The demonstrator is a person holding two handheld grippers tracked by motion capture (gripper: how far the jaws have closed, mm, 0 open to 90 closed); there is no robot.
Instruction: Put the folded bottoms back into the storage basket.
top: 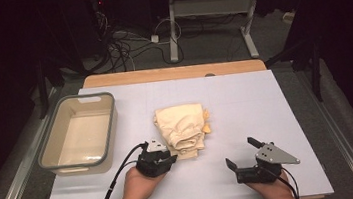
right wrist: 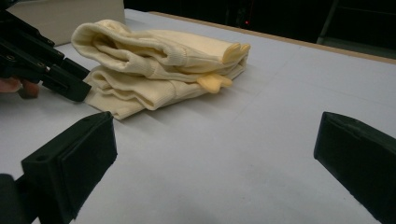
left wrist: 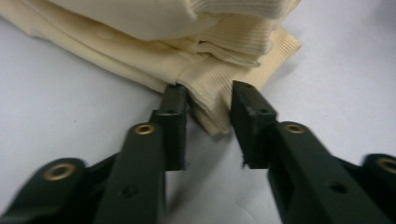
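- Nearest to us, the right gripper (top: 241,152) rested on the white table cover (top: 245,101) at the near right, its jaws spread wide with nothing between them.
- In the right gripper view those two black pads stood far apart over bare cover, aimed toward the folded cream garment (right wrist: 159,70), well apart from it.
- The left gripper (top: 170,156) sat at the near left of the garment (top: 183,129), held in the person's left hand (top: 139,184).
- In the left gripper view its jaws had closed in on the ribbed hem corner (left wrist: 210,98) of the garment; the left pad touched the cloth, but we could not tell whether the right pad pressed it.
- The garment lay folded in a stack near the middle of the cover, with a small yellow-orange bit (top: 206,126) showing at its right edge.
- Farther left stood a beige plastic tub with a grey rim (top: 50,154).
- We read no brand, label or writing on any item.
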